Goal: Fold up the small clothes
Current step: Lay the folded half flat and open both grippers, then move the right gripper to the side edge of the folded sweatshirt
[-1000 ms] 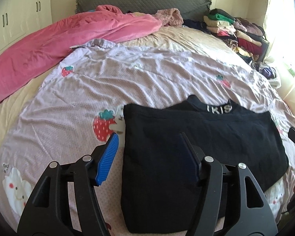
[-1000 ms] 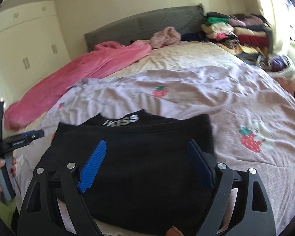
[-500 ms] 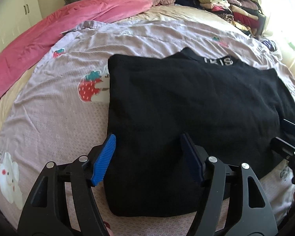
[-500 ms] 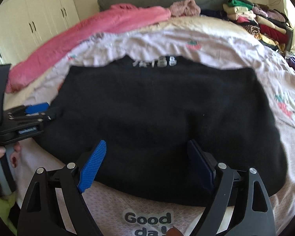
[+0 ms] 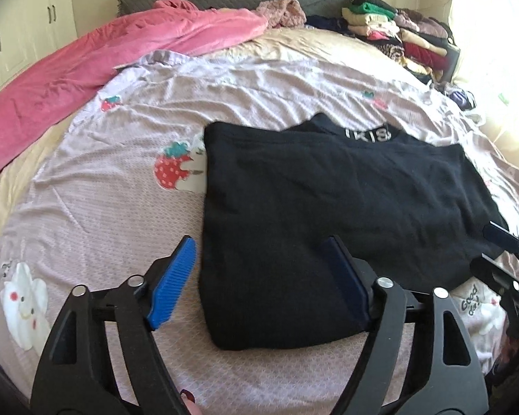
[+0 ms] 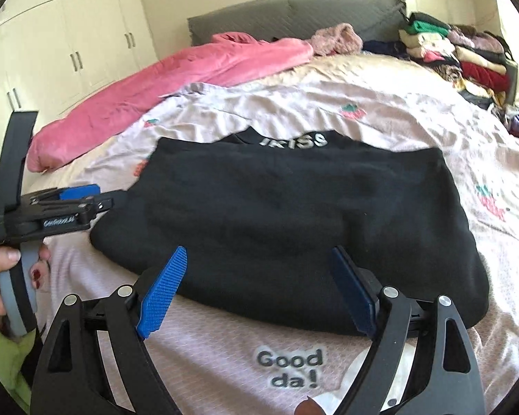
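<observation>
Both hand-held grippers have dropped nearer; left hand-held gripper (image 5: 259, 276) jaws just widened, right hand-held gripper (image 6: 259, 290) gapes, both empty. Only my right view shows the hand (image 6: 3, 276). Black top (image 5: 328, 214) looks folded, I think.

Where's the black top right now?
The black top lies flat on the strawberry-print sheet near the bed's foot, collar toward the headboard, pink blanket beyond its left side.

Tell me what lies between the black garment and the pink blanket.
Only wrinkled strawberry-print sheet separates the black garment from the pink blanket; the left wrist view shows it.
</observation>
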A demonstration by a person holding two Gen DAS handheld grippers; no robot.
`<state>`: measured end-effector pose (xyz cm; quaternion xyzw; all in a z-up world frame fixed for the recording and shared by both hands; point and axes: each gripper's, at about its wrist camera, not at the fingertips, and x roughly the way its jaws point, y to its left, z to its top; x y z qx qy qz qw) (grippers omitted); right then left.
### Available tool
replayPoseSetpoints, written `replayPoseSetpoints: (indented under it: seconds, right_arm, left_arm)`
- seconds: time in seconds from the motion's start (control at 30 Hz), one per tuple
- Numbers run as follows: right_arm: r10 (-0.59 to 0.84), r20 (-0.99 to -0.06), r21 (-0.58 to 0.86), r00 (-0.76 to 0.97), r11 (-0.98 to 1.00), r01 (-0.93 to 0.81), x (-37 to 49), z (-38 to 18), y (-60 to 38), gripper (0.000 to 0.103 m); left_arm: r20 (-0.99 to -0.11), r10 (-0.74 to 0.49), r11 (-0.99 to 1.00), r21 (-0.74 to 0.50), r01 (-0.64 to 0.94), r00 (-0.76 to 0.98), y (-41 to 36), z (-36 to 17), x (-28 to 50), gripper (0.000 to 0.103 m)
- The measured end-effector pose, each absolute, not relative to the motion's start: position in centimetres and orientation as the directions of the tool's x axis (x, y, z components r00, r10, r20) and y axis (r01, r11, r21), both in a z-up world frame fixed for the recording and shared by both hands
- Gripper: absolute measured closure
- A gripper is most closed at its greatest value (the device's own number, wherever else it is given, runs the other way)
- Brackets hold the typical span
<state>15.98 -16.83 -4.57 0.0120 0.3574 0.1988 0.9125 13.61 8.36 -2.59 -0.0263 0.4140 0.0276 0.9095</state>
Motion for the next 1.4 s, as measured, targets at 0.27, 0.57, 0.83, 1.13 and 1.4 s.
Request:
replayPoseSetpoints:
  seconds: [0.27,0.57,0.83,1.13,1.4]
  right_arm:
    - [0.364,-0.635,0.037,0.681,0.895,-0.444,13.8,-3.2,-13.5,0.019]
    - [0.423,-0.586,-0.005,0.691,0.851,-0.525,13.0,0.0,-10.6,0.019]
    - [0.472,-0.525,-0.052,0.708,0.812,-0.581,13.7,4.4,-7.8,0.019]
    - [0.463,-0.600,-0.043,0.653,0.796,-0.604,15.3,0.2,-5.4,0.019]
    - [0.428,-0.648,-0.105,0.631,0.770,-0.630,15.2,-2.9,-3.2,0.019]
  left_arm:
    - [-0.725,0.041,0.992,-0.050,-0.112,0.688,10.3,-0.7,12.5,0.021]
    - [-0.703,0.059,0.986,-0.071,-0.152,0.709,12.4,0.2,11.7,0.016]
    - [-0.695,0.087,0.977,-0.079,-0.196,0.714,15.0,0.8,12.2,0.013]
    - [-0.696,0.100,0.974,-0.078,-0.213,0.712,16.9,1.2,14.0,0.013]
    - [-0.703,0.101,0.973,-0.077,-0.216,0.704,17.3,0.9,15.2,0.011]
